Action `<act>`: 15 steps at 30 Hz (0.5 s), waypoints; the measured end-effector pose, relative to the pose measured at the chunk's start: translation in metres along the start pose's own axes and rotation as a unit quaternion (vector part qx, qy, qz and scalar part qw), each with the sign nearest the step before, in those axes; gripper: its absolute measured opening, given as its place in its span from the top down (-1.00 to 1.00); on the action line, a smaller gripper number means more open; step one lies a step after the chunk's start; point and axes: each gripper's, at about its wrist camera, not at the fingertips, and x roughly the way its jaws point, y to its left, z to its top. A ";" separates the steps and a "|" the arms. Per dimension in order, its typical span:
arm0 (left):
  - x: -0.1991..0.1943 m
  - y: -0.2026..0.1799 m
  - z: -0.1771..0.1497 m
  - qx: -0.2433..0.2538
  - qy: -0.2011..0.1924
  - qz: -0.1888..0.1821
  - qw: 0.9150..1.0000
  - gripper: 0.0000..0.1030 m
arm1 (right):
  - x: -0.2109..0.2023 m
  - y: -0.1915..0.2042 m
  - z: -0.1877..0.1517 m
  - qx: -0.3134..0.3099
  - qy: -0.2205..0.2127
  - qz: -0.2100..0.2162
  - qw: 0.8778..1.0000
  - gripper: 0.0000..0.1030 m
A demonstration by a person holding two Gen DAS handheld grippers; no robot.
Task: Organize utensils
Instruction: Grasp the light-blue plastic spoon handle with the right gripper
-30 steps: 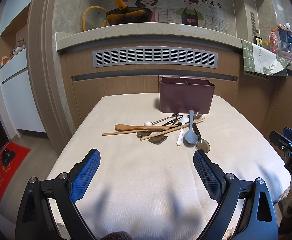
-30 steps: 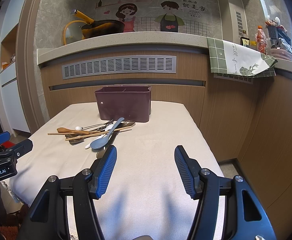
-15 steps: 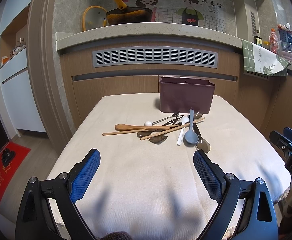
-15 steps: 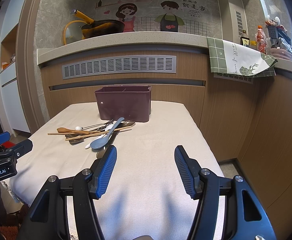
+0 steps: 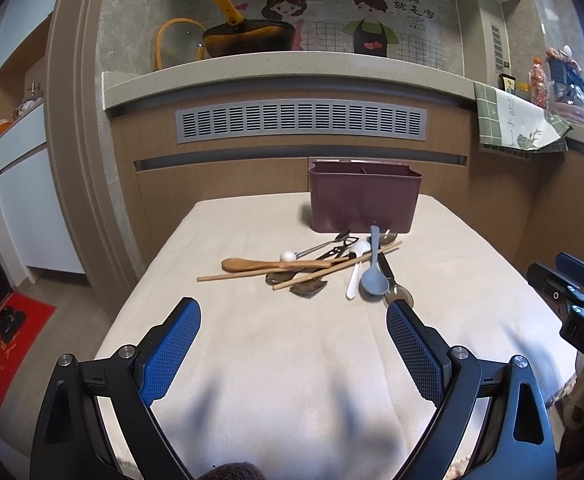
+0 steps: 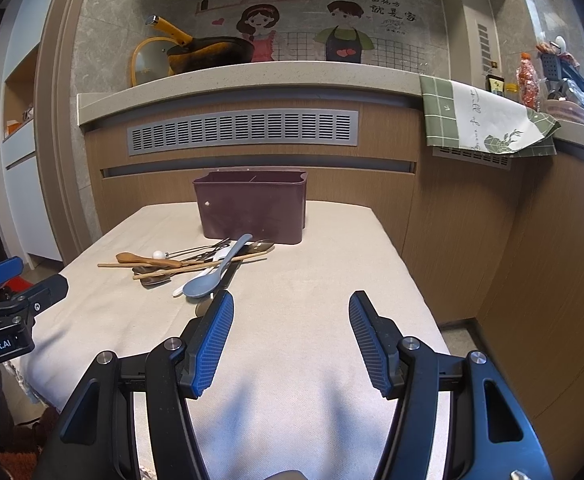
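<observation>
A heap of utensils lies mid-table: a wooden spoon [image 5: 270, 265], wooden chopsticks [image 5: 338, 265], a grey-blue spoon [image 5: 374, 278], a white spoon [image 5: 357, 266] and several metal pieces. The grey-blue spoon also shows in the right wrist view [image 6: 212, 276]. A maroon divided holder [image 5: 364, 200] stands behind the heap; it also shows in the right wrist view [image 6: 252, 210]. My left gripper [image 5: 294, 318] is open and empty, short of the heap. My right gripper [image 6: 291, 308] is open and empty, to the right of the heap.
The table [image 5: 292, 360] has a beige cloth and drops off at its edges. A wooden counter front with a grey vent [image 5: 300, 120] stands behind. A pan [image 5: 248, 38] and a green towel [image 6: 480, 120] sit on the counter. A red mat [image 5: 4, 344] lies on the floor at left.
</observation>
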 end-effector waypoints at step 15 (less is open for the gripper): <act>0.088 0.060 0.147 -0.008 -0.030 -0.035 0.999 -0.83 | 0.113 0.025 0.103 -0.082 0.042 0.054 0.994 0.07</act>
